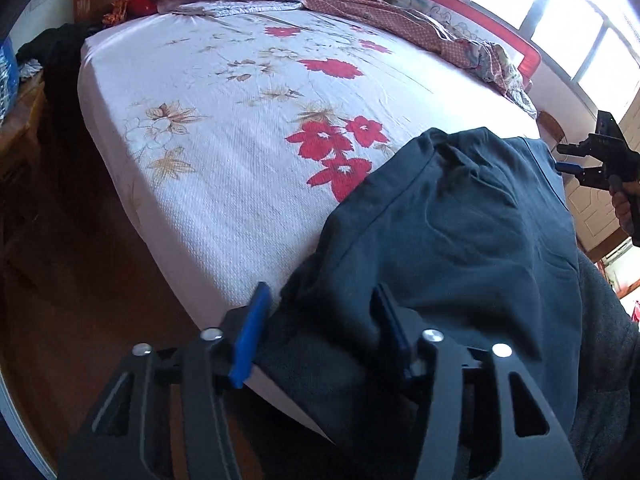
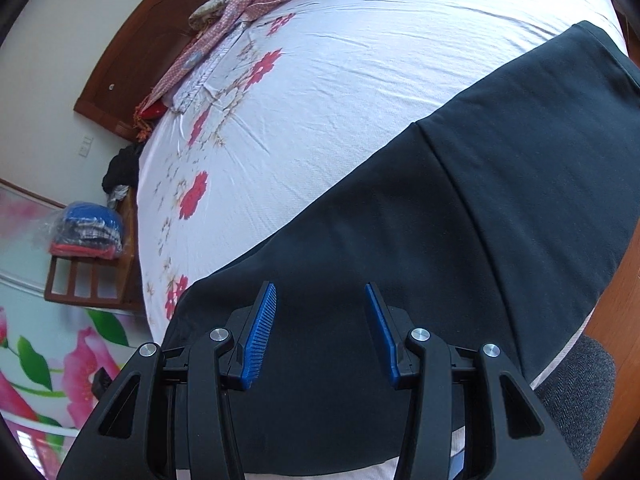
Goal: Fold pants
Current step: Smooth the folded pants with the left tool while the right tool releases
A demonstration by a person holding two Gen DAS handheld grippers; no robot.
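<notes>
Dark blue-grey pants lie along the near edge of the bed, on the flowered white sheet. One end of them hangs over the bed's edge. My left gripper straddles that hanging end: fabric fills the gap between the blue pads, which stand well apart and do not pinch it. In the right wrist view the pants stretch flat across the sheet. My right gripper hovers open over them with nothing between its pads. It also shows at the far right of the left wrist view, as the right gripper past the pants' other end.
A pink patterned blanket is bunched along the head and window side of the bed. Wooden floor runs along the left side. A wooden stand holds bagged clothes by the headboard. The person's grey sleeve is close at right.
</notes>
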